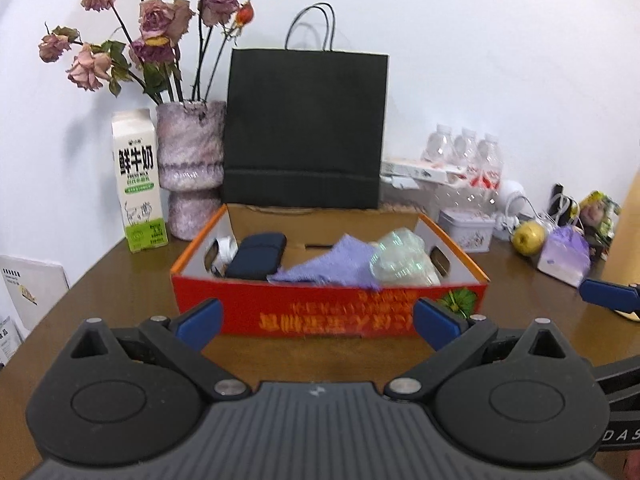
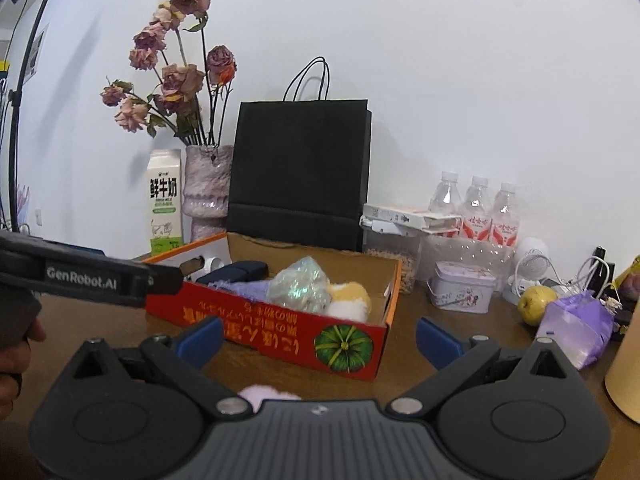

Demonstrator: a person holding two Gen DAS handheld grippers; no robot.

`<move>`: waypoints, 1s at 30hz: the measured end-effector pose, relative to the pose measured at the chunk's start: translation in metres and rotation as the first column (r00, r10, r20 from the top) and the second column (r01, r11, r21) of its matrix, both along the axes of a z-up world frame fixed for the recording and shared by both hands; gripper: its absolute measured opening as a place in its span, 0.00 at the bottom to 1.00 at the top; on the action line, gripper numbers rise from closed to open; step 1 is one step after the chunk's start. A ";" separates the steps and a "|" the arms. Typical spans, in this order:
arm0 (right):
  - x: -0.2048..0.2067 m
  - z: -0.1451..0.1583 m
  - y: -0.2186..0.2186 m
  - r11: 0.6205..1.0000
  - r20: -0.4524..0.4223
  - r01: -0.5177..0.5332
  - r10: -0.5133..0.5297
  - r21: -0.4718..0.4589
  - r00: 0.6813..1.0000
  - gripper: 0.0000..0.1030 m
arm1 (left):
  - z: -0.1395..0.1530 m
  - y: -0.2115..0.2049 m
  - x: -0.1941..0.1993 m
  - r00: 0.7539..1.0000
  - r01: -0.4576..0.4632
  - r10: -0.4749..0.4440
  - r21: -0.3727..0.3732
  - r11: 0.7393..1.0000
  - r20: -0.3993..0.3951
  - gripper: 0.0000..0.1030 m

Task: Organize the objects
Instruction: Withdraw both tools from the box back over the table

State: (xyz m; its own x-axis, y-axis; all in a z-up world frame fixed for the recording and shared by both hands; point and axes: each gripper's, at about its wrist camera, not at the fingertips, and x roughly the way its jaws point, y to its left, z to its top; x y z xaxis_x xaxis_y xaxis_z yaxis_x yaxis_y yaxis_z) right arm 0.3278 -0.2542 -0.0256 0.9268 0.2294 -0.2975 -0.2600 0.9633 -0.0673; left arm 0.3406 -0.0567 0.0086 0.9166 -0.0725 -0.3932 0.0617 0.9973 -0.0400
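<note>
On the brown worktop [image 1: 120, 280] sits a red cardboard box [image 1: 332, 312] with an orange rim and a pumpkin printed on its near corner, open at the top. Inside it lie a dark blue case [image 1: 258, 256] toward the left, a lilac cloth [image 1: 328, 266] across the middle, and a crumpled clear plastic wrapper [image 1: 404, 258] to the right; from the right wrist view a yellow-and-white plush toy [image 2: 348, 300] shows just beside the wrapper.

Both sets of tongs hover short of the box, near its front wall. The left tongs [image 1: 316, 320] are spread wide and hold nothing. The right tongs [image 2: 318, 336] are likewise spread wide, nothing between their blue pads, though a small pale lilac thing, too blurred to name, peeks up just above the body of the tool.

Behind the box stands a black paper bag [image 1: 304, 128] against the white wall, with a vase of dried roses [image 1: 190, 168] and a milk carton [image 1: 138, 180] to its left. To the right are three water bottles [image 2: 476, 208], a small tin [image 2: 460, 292], a yellowish apple [image 2: 534, 304] and a purple packet [image 2: 576, 328], all well apart from the box.
</note>
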 end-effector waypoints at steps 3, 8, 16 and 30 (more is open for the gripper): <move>-0.011 -0.006 -0.002 1.000 -0.010 0.005 -0.005 -0.009 1.000 1.00 | -0.004 -0.006 -0.011 1.000 0.005 -0.005 0.009 1.000 -0.009 1.00; -0.027 -0.015 -0.007 1.000 -0.030 0.015 -0.015 -0.003 0.999 1.00 | -0.015 -0.013 -0.029 1.000 0.015 -0.015 0.006 1.000 -0.025 1.00; -0.054 -0.031 -0.018 0.999 -0.054 0.037 -0.038 -0.013 0.998 1.00 | -0.027 -0.016 -0.050 0.999 0.017 -0.017 -0.007 1.000 -0.051 1.00; -0.088 -0.041 -0.036 0.997 -0.083 0.071 -0.074 -0.030 0.994 1.00 | -0.040 -0.009 -0.076 0.997 0.023 -0.024 -0.014 1.000 -0.068 1.00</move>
